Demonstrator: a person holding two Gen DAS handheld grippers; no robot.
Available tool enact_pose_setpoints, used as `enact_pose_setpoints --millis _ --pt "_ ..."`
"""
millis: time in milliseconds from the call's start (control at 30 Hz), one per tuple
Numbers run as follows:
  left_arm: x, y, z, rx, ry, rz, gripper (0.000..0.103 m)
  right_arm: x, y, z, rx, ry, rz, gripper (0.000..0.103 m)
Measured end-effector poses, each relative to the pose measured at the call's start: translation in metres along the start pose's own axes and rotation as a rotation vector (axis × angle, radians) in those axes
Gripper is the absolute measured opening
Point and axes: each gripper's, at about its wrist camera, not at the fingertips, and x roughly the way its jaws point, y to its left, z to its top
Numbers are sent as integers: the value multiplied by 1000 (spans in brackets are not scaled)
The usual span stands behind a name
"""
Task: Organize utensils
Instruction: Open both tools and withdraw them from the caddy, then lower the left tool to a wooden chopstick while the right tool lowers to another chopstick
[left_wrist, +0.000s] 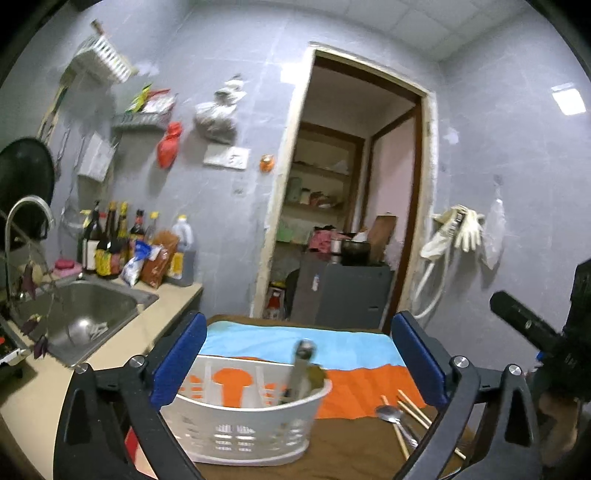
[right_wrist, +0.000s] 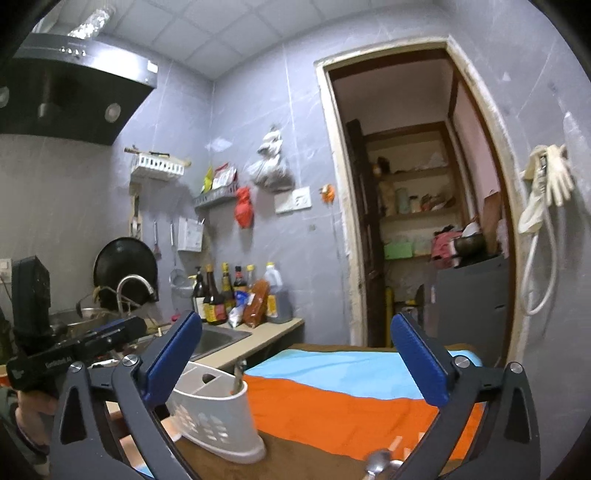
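While both tongs gape, utensil caddy (left_wrist: 243, 417) between left tongs (left_wrist: 295, 363).

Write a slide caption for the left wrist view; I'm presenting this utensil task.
Open left gripper facing white caddy, one utensil inside; spoon and chopsticks wait alongside.

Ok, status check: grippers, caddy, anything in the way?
Left gripper and right gripper: jaws wide, empty. White caddy upright, one utensil inside. Spoon and chopsticks loose on the cloth. Nothing in the way.
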Motion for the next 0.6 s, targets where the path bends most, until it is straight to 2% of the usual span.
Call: enact_pose_setpoints --millis 333,467,600 --pt "-16 -54 2 40 5 -117 98 -96 -4 45 -87 -57 -89 103" --pt "-28 -70 1 70 3 -141 98 -119 -1 51 -107 3 -125 103" --pt "-33 -79 -4 97 26 -161 98 -134 -9 46 -41 95 -125 103"
